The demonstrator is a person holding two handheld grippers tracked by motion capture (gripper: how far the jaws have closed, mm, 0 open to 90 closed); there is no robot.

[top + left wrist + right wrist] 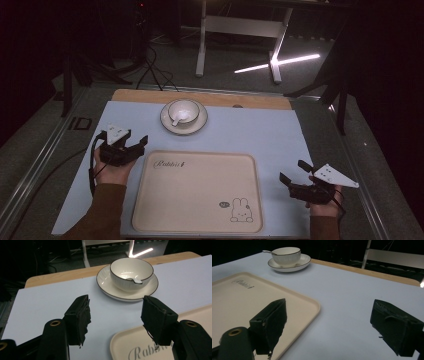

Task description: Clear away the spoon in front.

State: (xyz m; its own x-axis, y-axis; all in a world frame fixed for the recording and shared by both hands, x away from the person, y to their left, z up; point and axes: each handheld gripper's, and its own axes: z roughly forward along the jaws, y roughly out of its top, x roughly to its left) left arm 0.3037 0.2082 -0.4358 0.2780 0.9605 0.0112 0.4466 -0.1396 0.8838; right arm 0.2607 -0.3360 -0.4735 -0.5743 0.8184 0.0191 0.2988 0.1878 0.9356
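bowl (183,111), white with dark rim, ribbed sides; seated on a matching saucer (198,125) at the far middle of the pale blue mat (280,135). contents: one white spoon (177,120), its handle leaning on the rim toward the near left. no grip on it at present

tray (197,192), cream, rounded corners, script lettering at its far left and a rabbit drawing at its near right; lies near of the saucer, apart from it, surface bare

left gripper (141,143), held at the tray's far left corner, near the saucer and aimed at it; jaws spread wide, nothing between them. in the left gripper view the bowl sits just beyond the gap

right gripper (294,172), off the tray's right edge over bare mat, well apart from the bowl; jaws likewise spread, carrying nothing

progress, as judged: approach only. bowl, saucer and spoon untouched, tray unloaded; reaching, grasping and any transfer to the tray all remain

wooden table edge (260,101) along the far side of the mat
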